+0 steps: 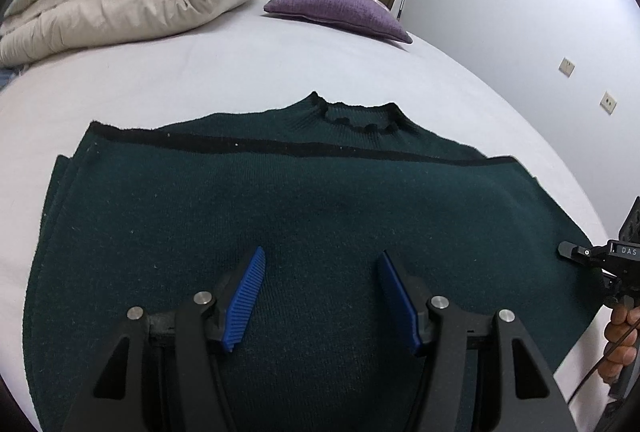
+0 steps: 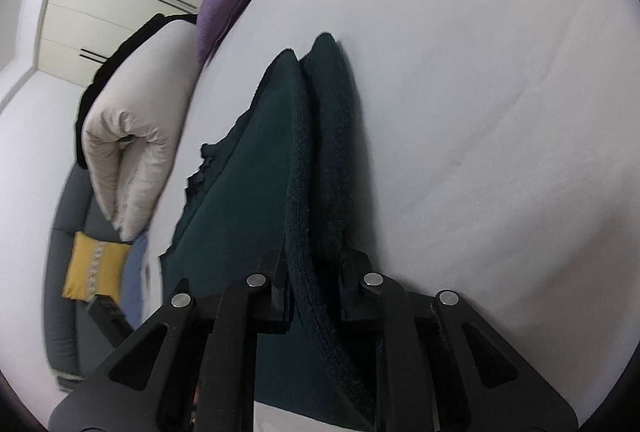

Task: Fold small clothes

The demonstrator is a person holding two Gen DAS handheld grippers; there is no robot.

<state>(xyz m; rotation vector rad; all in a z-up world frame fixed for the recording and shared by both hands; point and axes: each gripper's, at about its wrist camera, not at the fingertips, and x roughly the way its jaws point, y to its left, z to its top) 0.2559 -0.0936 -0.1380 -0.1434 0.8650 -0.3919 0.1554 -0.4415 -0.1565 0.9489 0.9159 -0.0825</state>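
Sweater (image 1: 304, 200) is lying flat on the bed (image 1: 240, 64) beneath your left tongs (image 1: 320, 264), which are hovering wide, while your right tongs (image 2: 316, 272) are pinching its side edge, seemingly for folding.

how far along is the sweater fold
Done: the dark green sweater lies flat on the bed, its hem already folded up toward the collar. In hand: the right gripper is shut on the sweater's side edge; the left gripper hovers open above the middle, holding nothing. Left: carrying that side across and any last folds.
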